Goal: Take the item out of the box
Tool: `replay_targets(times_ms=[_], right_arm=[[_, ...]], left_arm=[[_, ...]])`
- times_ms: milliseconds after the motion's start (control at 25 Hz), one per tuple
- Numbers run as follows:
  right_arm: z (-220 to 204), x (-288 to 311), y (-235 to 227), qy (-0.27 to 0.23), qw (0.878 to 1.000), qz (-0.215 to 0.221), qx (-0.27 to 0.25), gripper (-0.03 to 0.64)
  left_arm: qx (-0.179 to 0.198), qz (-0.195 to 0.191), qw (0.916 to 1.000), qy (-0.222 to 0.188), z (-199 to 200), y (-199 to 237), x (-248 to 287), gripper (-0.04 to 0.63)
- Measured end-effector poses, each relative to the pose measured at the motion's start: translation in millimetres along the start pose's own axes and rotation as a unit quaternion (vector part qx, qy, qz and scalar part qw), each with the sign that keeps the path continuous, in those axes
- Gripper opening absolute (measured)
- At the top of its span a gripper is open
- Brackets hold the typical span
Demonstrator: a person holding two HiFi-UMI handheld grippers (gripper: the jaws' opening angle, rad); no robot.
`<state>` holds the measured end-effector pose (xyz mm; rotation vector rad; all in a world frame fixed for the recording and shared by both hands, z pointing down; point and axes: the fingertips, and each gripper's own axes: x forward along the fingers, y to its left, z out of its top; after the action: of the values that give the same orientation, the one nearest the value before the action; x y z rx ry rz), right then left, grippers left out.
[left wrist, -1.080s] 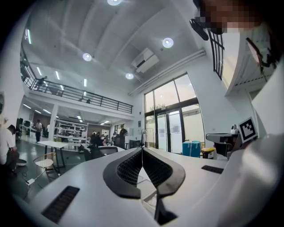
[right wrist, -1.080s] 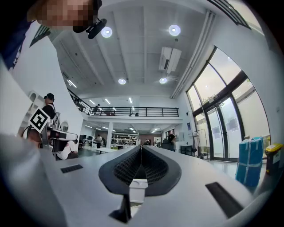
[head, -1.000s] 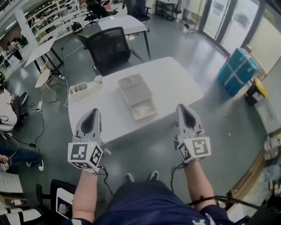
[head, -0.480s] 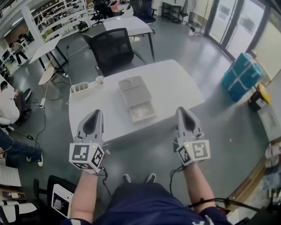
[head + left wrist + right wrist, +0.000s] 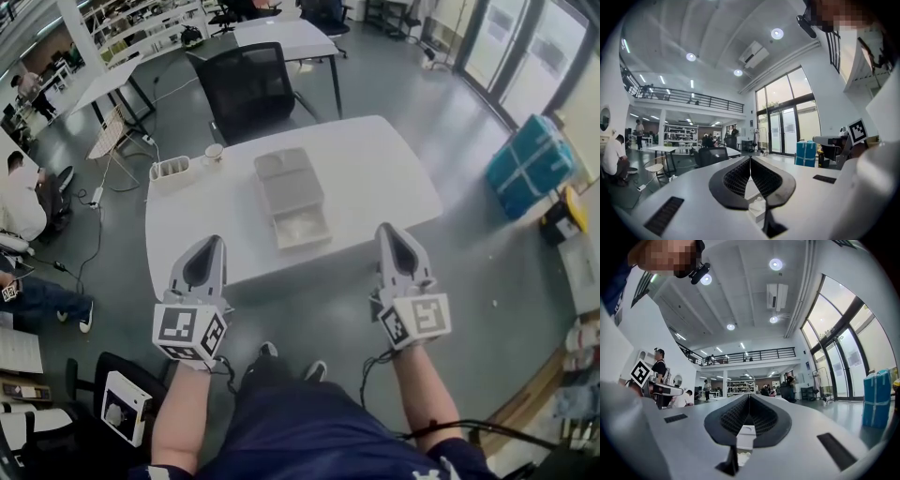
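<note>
A pale grey box (image 5: 290,196) lies open in the middle of the white table (image 5: 375,178), lid folded back on the far side. Something pale rests in its near tray (image 5: 302,228); I cannot tell what it is. My left gripper (image 5: 213,242) and right gripper (image 5: 385,229) hang over the floor just in front of the table's near edge, on either side of the box and well short of it. Both are shut with nothing between the jaws. In each gripper view the jaws meet at the tips, left gripper (image 5: 750,159), right gripper (image 5: 749,397).
A black office chair (image 5: 246,89) stands behind the table. At the table's far left are a white holder (image 5: 170,169) and a small cup (image 5: 213,152). A blue-wrapped bundle (image 5: 531,165) sits on the floor to the right. People sit at the far left.
The head view has shifted a little and the table sits slightly higher in it. Both grippers stay shut in almost the same place before the table's edge.
</note>
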<state>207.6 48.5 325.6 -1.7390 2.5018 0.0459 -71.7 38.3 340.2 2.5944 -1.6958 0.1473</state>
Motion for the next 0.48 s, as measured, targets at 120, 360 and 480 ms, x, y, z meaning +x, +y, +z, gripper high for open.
replay_targets(times_ms=[120,360,480], right_arm=[[-9.5,12.5,-6.3,0.010,1.000,0.002,0.005,0.020],[-24.5,44.6,-10.8,0.023,1.000,-0.009,-0.004,0.020],[-26.2,64.4,-18.8,0.030,0.999,-0.023,-0.011,0.020]], left_arm=[[-0.004,0.001,0.9999,0.011,-8.9,3.5,12.9,0.031],[-0.013,-0.017,0.9997,0.010,-21.3,24.0,55.3,0.031],[-0.016,-0.035,0.9993,0.004,-16.6,32.1,85.3,0.031]])
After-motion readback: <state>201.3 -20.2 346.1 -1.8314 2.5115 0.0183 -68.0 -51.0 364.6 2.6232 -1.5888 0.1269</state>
